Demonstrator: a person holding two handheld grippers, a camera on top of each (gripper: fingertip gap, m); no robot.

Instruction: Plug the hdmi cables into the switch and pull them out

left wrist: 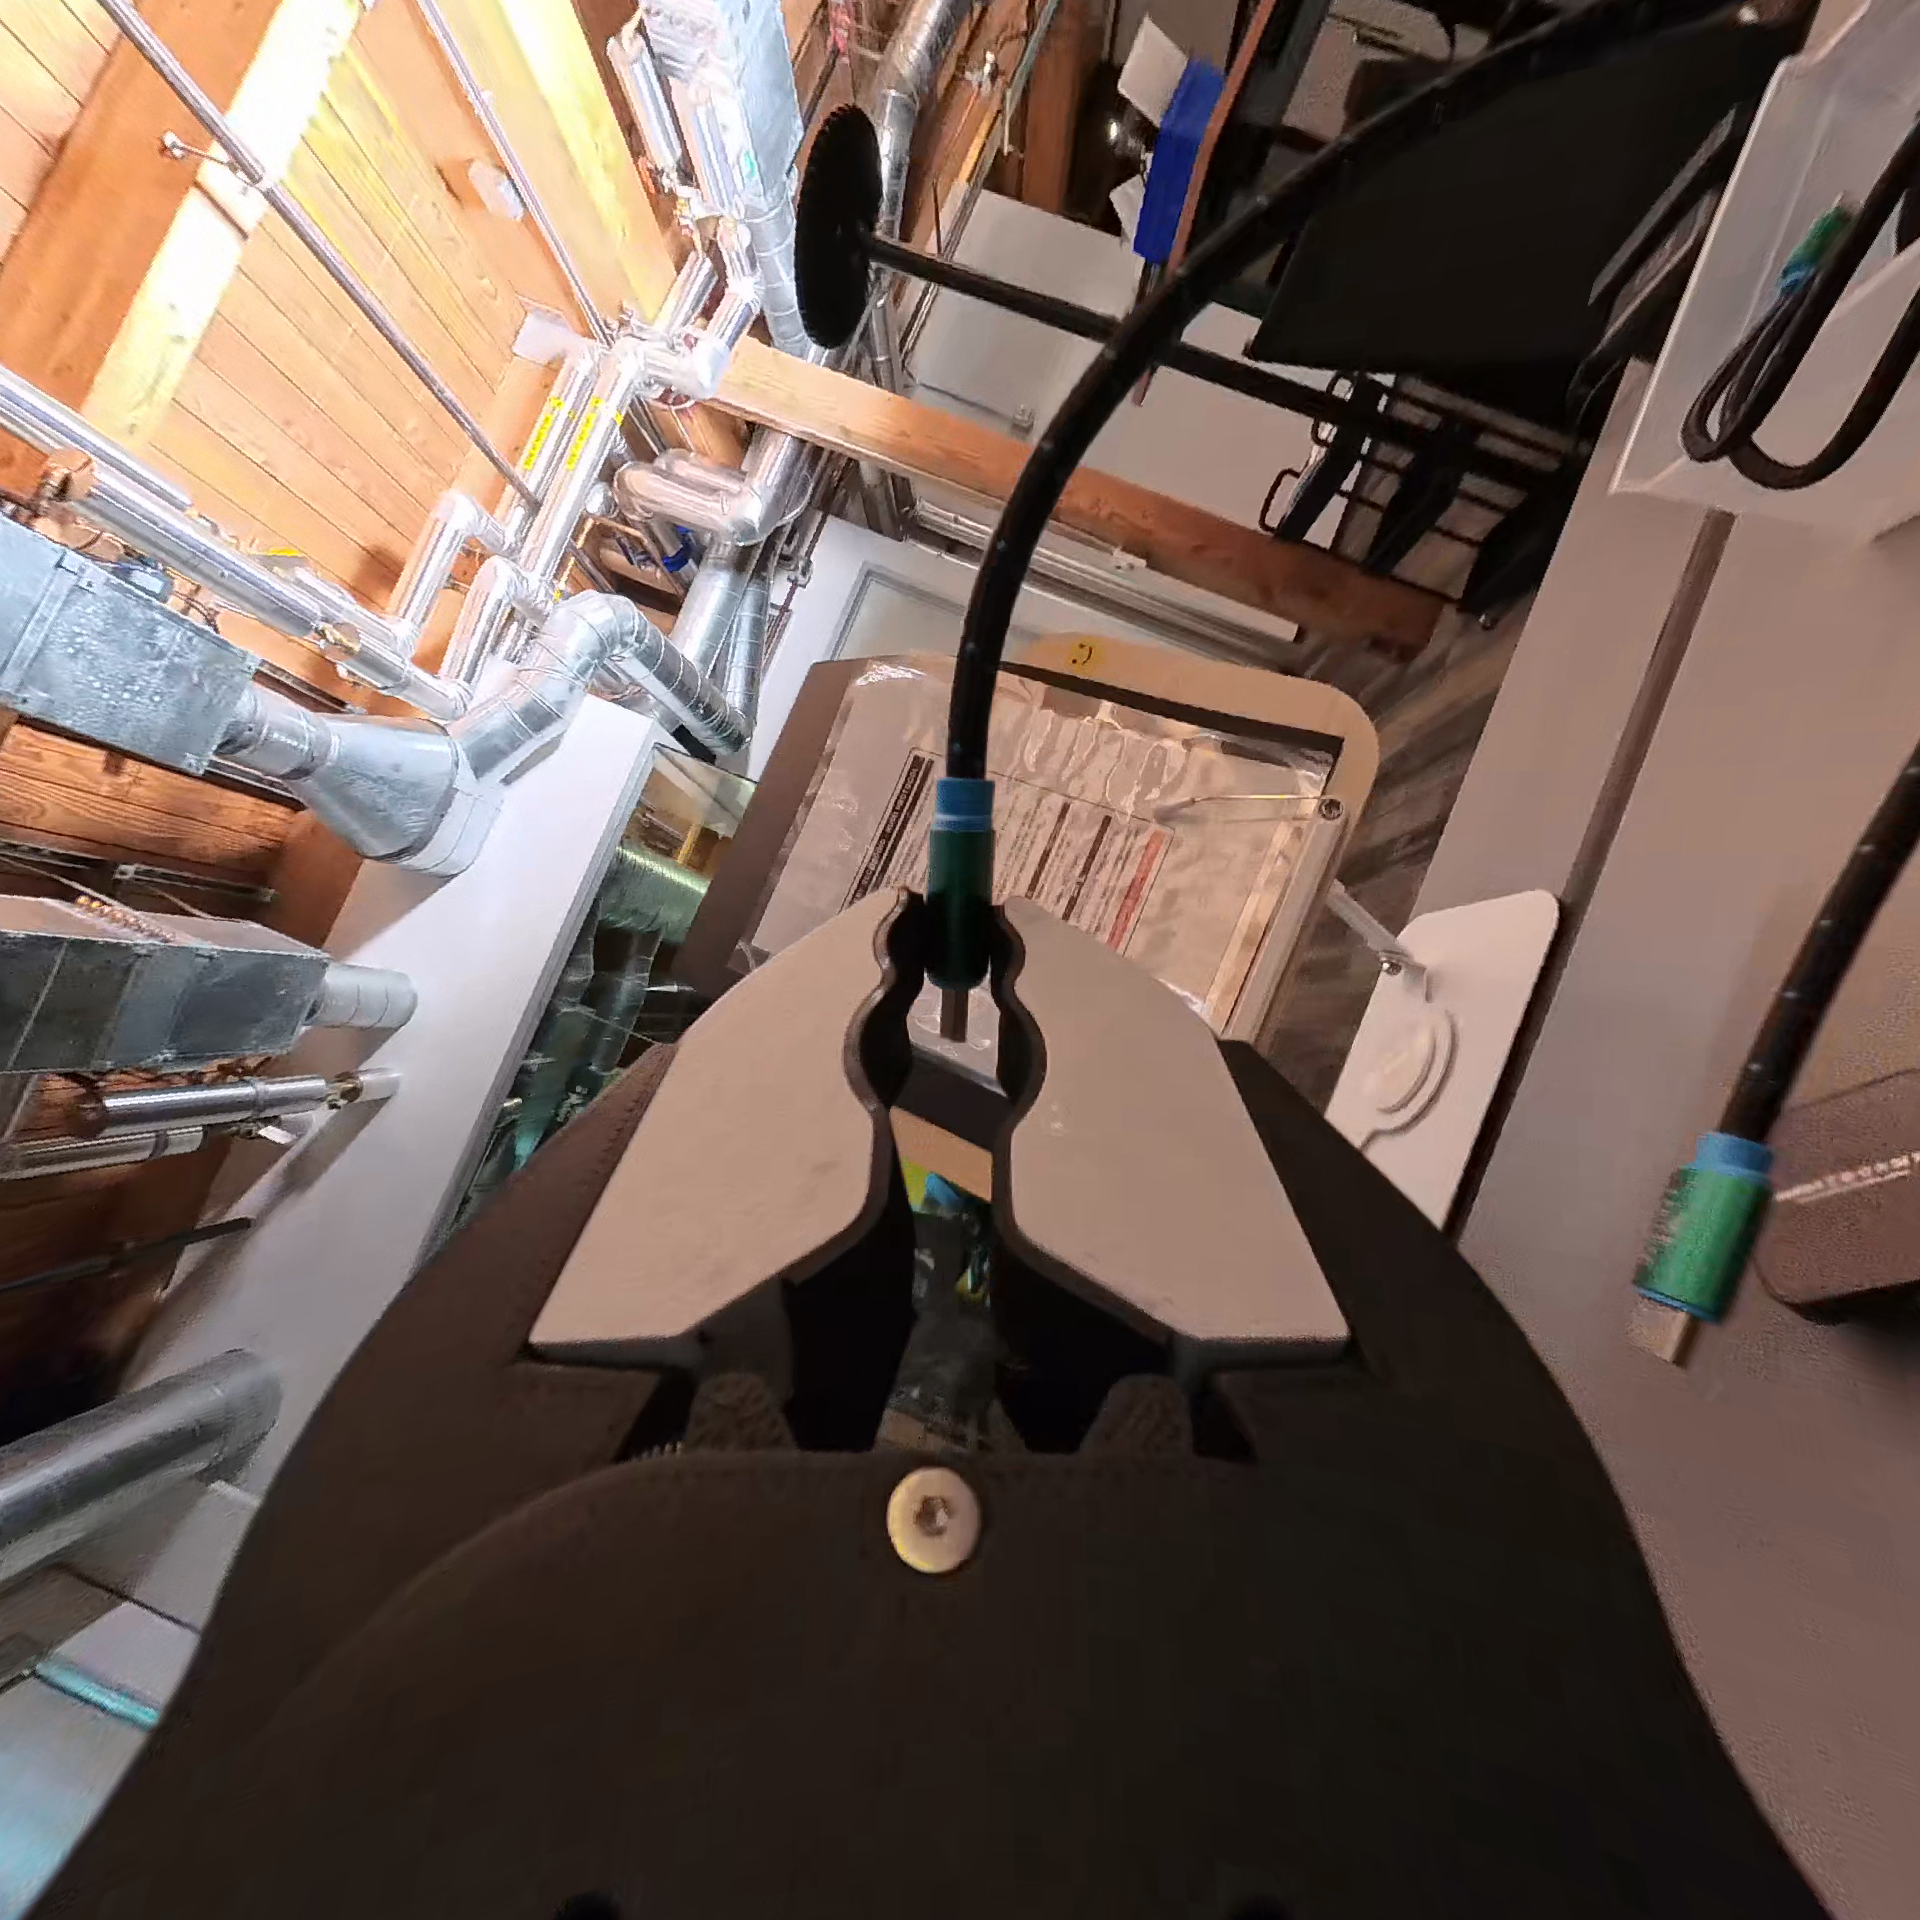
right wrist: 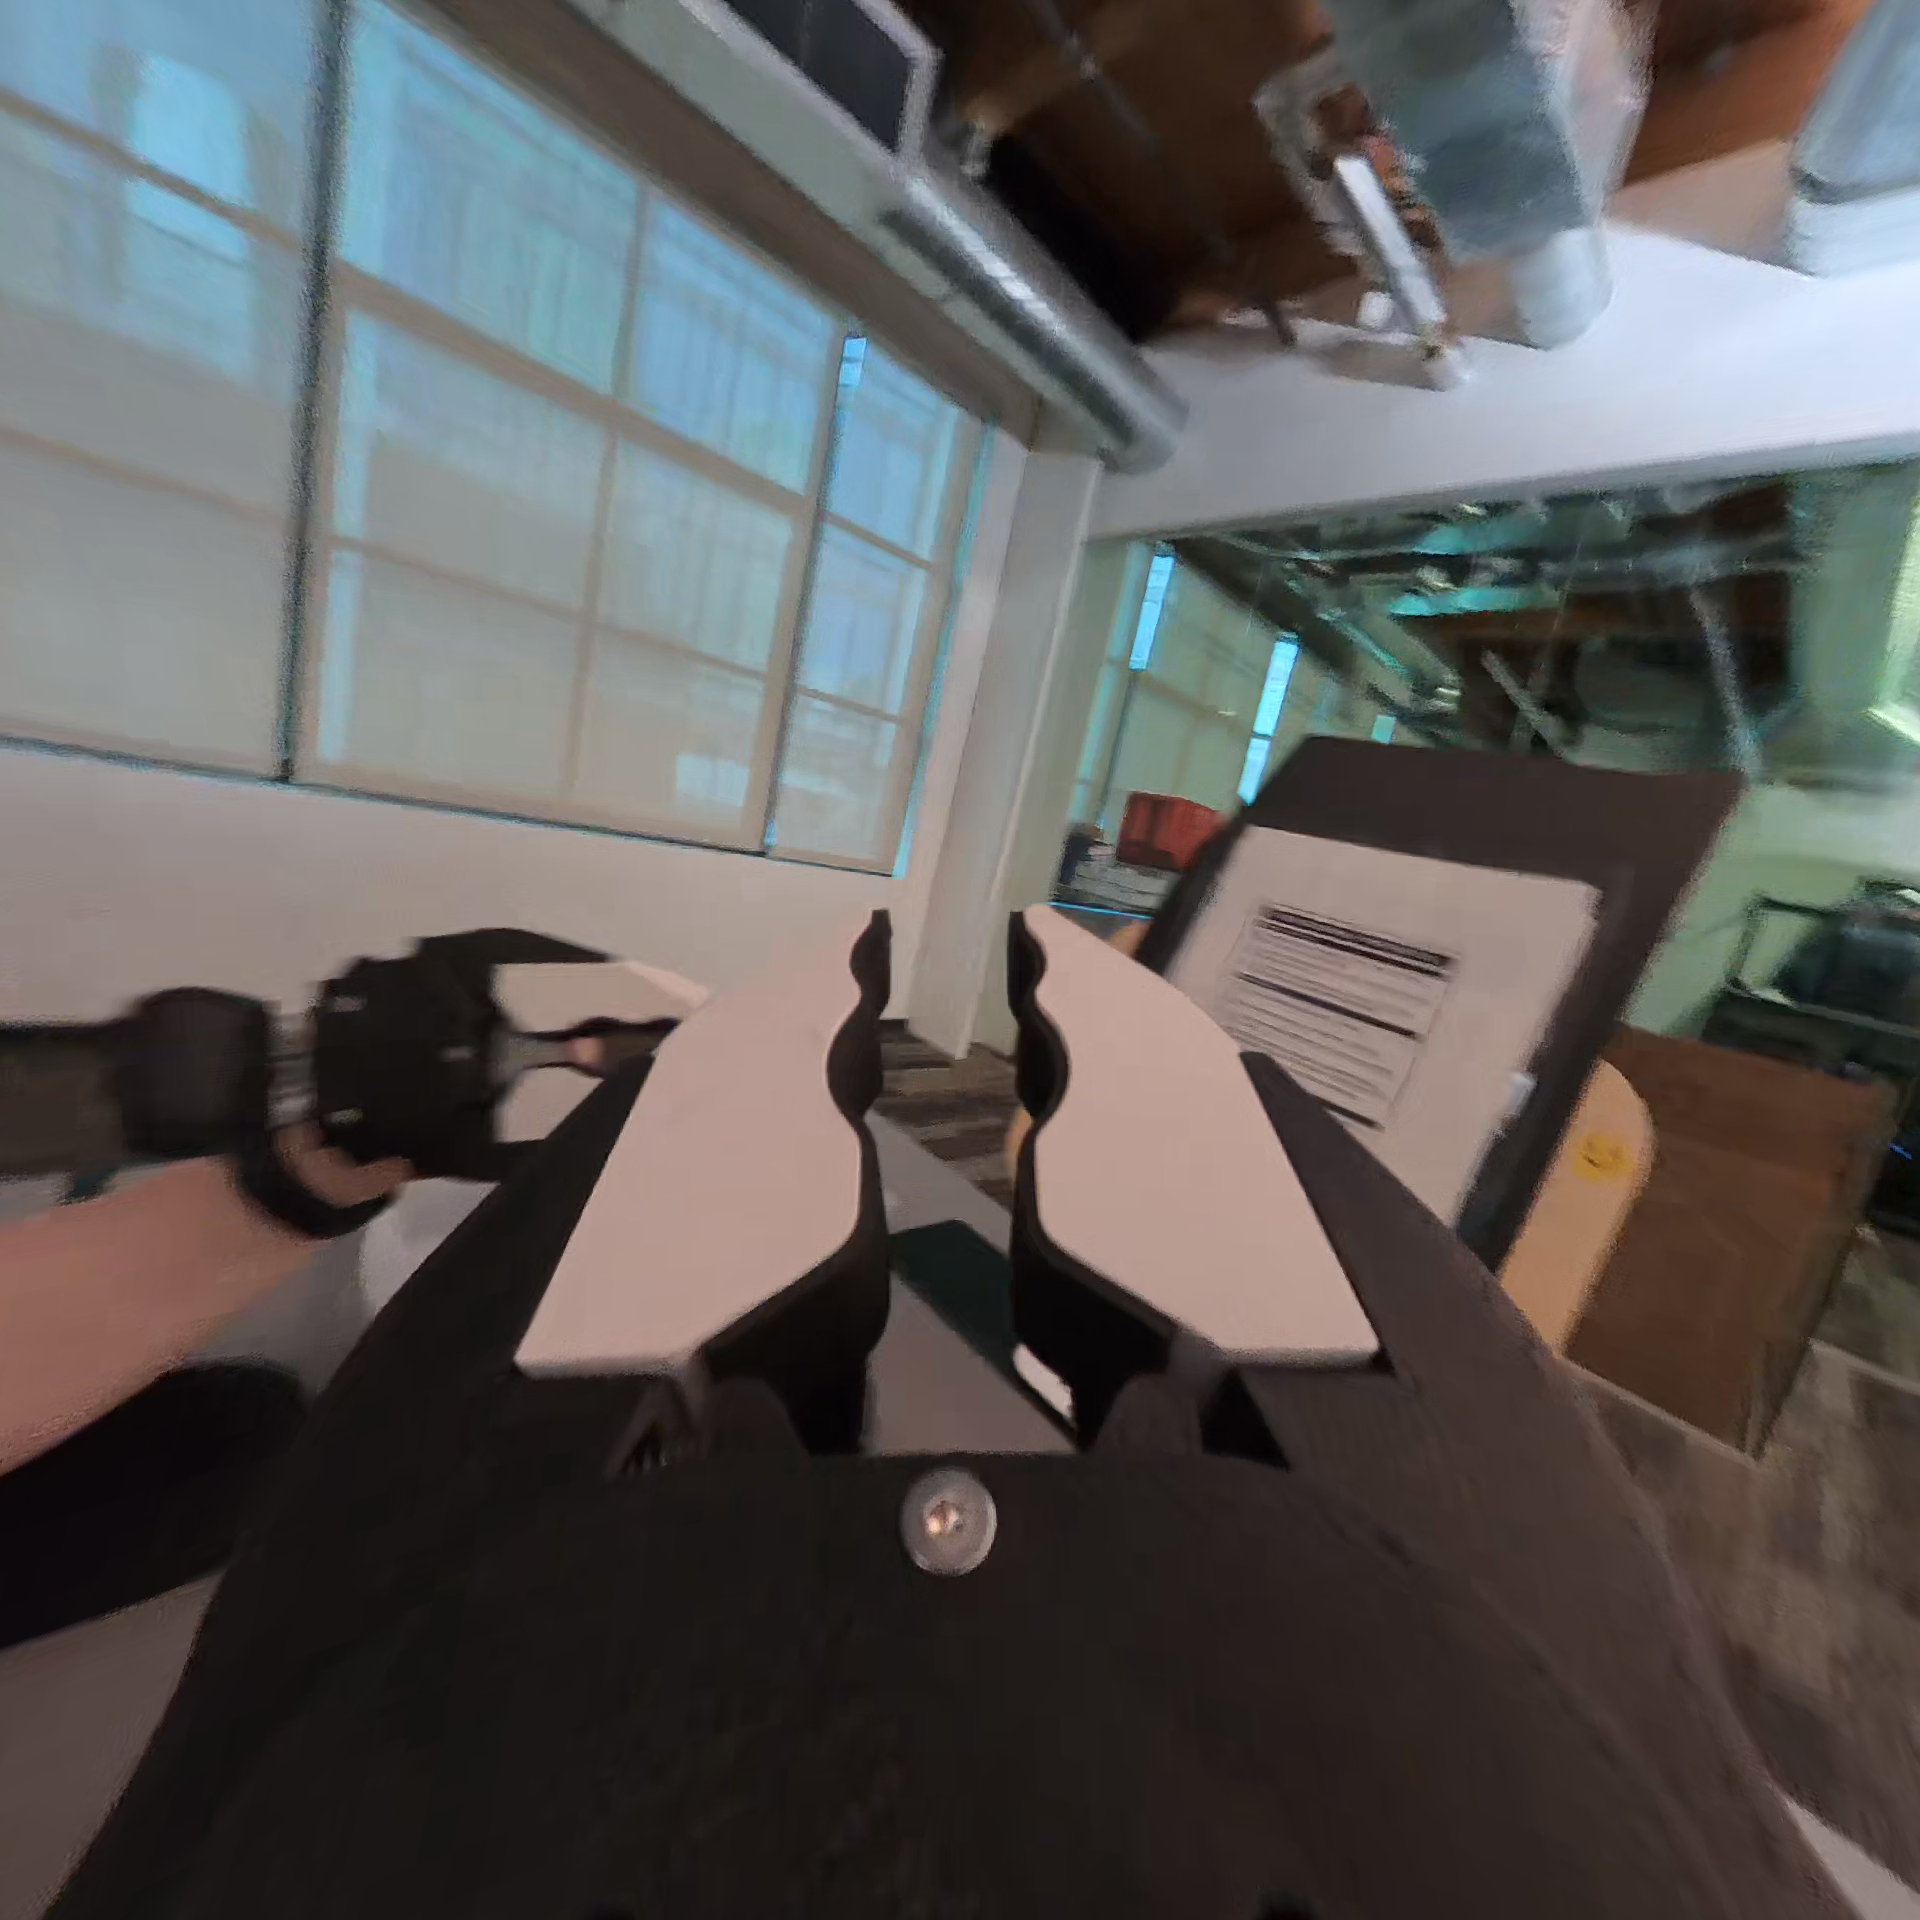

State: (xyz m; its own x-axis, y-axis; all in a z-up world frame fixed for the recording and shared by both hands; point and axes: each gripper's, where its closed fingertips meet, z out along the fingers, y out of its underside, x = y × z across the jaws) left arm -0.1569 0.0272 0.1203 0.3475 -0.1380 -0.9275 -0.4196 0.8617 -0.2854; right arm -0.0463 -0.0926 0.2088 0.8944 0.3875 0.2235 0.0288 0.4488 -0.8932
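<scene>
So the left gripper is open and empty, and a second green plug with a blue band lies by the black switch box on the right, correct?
Not quite. The left wrist view shows the left gripper shut on a green HDMI plug with a blue band, its black braided cable arching up and away. The second green plug does lie by the black switch box on the right.

We saw silver ducts (left wrist: 582, 665) under wooden ceiling boards (left wrist: 343, 312), and large bright windows (right wrist: 499, 520) in a white wall (right wrist: 312, 873).
</scene>
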